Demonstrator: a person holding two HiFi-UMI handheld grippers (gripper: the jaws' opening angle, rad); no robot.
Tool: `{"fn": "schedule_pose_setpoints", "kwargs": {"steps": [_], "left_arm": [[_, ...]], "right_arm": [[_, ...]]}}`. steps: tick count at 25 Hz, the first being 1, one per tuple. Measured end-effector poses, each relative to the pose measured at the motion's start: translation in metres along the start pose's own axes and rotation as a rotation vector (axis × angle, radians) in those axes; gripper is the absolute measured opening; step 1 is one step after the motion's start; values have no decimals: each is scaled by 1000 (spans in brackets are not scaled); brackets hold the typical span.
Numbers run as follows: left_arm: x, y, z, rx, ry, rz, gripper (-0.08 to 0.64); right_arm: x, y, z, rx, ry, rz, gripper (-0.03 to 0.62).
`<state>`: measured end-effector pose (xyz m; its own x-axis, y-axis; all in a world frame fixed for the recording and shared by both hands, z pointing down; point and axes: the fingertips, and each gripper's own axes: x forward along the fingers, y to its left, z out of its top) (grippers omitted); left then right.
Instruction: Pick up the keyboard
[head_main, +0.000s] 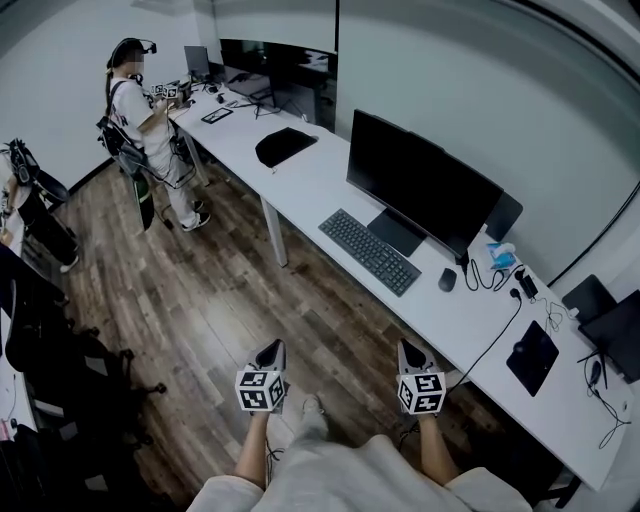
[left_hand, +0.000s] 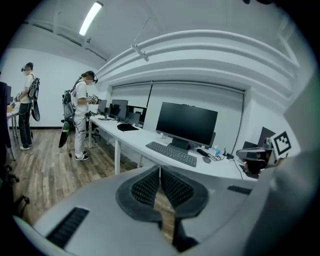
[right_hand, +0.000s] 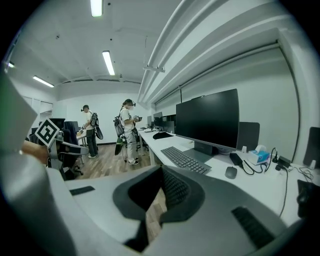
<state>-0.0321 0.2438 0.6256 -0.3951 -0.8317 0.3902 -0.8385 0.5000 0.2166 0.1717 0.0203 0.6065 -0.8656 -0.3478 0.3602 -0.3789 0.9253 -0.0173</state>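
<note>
So you're on the approach: left gripper (head_main: 271, 348) and right gripper (head_main: 409, 348) are both closed and empty, the keyboard (head_main: 369, 251) lies on the desk (head_main: 320, 190) well ahead, so open up and reach in

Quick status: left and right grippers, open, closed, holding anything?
Left gripper: closed, nothing between the jaws.
Right gripper: closed, nothing between the jaws.

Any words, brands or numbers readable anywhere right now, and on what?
None can be read.
On the keyboard: key legends too small.
On the blue tissue box: any print too blurred.
On the left marker cube and right marker cube: square patterns only, no letters.
</note>
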Motion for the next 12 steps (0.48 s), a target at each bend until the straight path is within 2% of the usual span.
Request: {"fn": "schedule_pose_setpoints", "kwargs": {"steps": [12], "left_arm": [[86, 80, 67, 3, -7, -43, 12]], "right_arm": [[113, 6, 57, -6, 0, -44, 0]]}}
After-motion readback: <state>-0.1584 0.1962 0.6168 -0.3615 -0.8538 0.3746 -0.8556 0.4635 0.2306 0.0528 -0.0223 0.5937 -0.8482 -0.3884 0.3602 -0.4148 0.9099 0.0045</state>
